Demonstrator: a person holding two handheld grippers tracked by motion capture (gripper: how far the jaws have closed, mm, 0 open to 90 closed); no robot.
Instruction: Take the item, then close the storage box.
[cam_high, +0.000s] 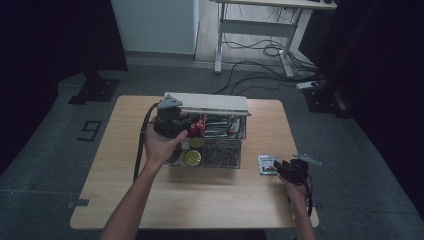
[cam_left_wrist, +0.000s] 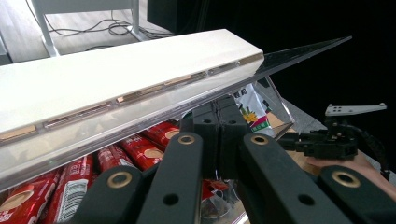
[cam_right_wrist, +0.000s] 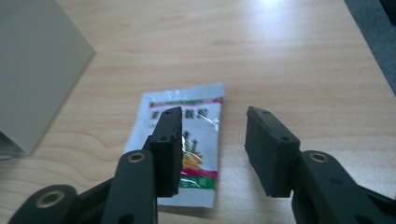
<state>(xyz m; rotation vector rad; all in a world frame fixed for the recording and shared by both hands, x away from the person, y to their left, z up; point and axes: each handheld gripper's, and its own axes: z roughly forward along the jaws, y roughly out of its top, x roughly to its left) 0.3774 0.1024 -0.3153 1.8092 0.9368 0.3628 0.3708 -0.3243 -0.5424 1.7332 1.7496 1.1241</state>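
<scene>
A clear plastic box (cam_high: 239, 156) stands mid-table, and its white lid (cam_high: 210, 103) is tilted up at the back. My left gripper (cam_high: 185, 125) reaches in from the box's left; in the left gripper view its jaws (cam_left_wrist: 219, 135) stand pressed together on the lid's (cam_left_wrist: 116, 79) clear rim. Red cans (cam_left_wrist: 140, 149) and a packet (cam_left_wrist: 252, 112) lie under the lid. To the right of the box a white sachet (cam_high: 266, 164) lies flat on the wood. Just above the sachet (cam_right_wrist: 187, 140), my right gripper (cam_right_wrist: 215, 116) hangs open without touching it; the high view shows this gripper (cam_high: 281, 167) too.
The wooden table (cam_high: 200, 200) ends close to the right of my right hand. The box also holds yellow-lidded tins (cam_high: 192, 157) and dark packets (cam_high: 220, 152). On the floor behind the table are a desk frame with loose cables (cam_high: 260, 45) and a black stand base (cam_high: 95, 90).
</scene>
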